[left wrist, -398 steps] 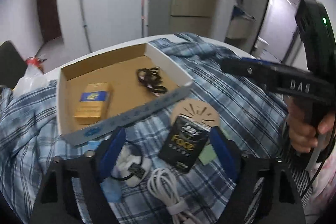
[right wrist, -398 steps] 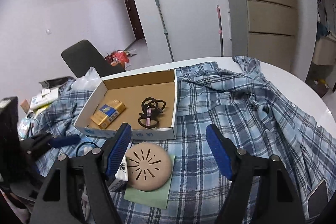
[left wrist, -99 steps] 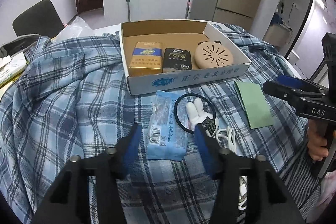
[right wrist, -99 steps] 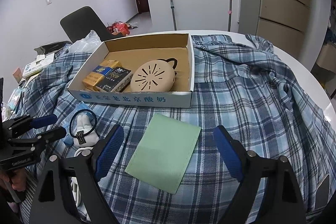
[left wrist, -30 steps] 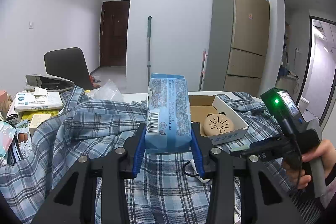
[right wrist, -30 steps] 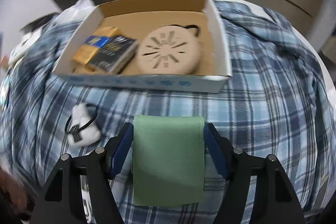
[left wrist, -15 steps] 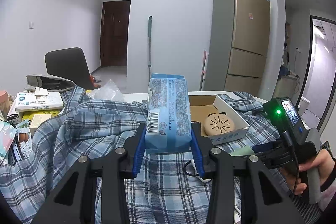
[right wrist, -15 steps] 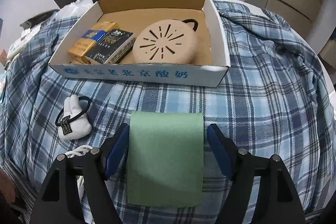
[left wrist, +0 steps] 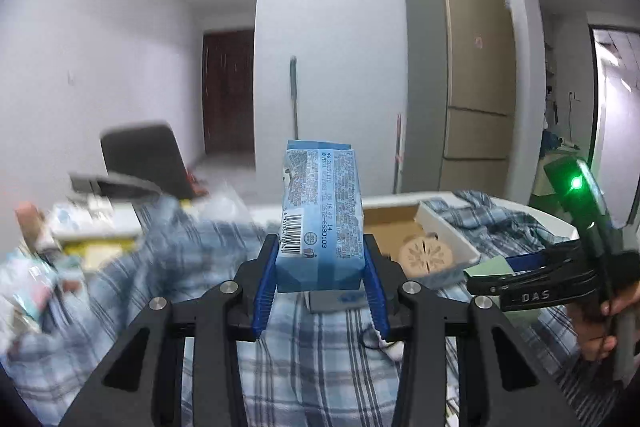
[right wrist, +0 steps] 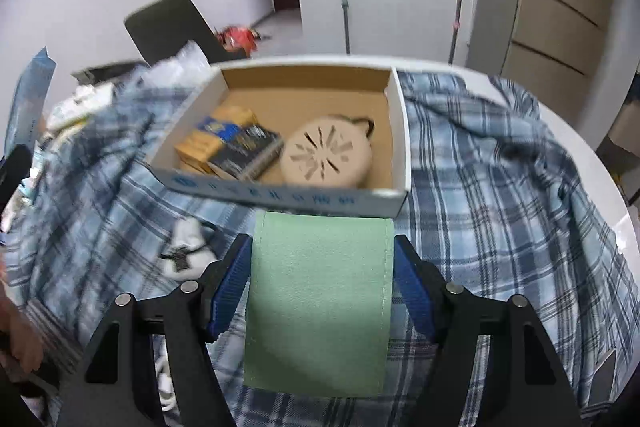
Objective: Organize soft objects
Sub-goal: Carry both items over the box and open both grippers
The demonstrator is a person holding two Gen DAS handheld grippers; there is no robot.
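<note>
The blue packet (left wrist: 322, 215) is held tight in the left gripper (left wrist: 320, 291) and the green cloth (right wrist: 320, 299) in the right gripper (right wrist: 322, 291), above the front edge of the box (right wrist: 280, 197), so both should be lowered gently.

A light blue packet (left wrist: 322, 217) printed with dark text and a black-and-white barcode sits between royal-blue pads (left wrist: 265, 285) on black arms. A pale mint-green cloth (right wrist: 320, 301) is plain, with a faint stitched seam. The shirt (right wrist: 500, 195) spread on the table is blue, white and navy plaid. The box (right wrist: 280, 197) is white outside with blue lettering, brown inside, holding a beige slotted disc (right wrist: 326, 157), a yellow-and-blue pack (right wrist: 212, 139) and a black pack (right wrist: 248, 151)
</note>
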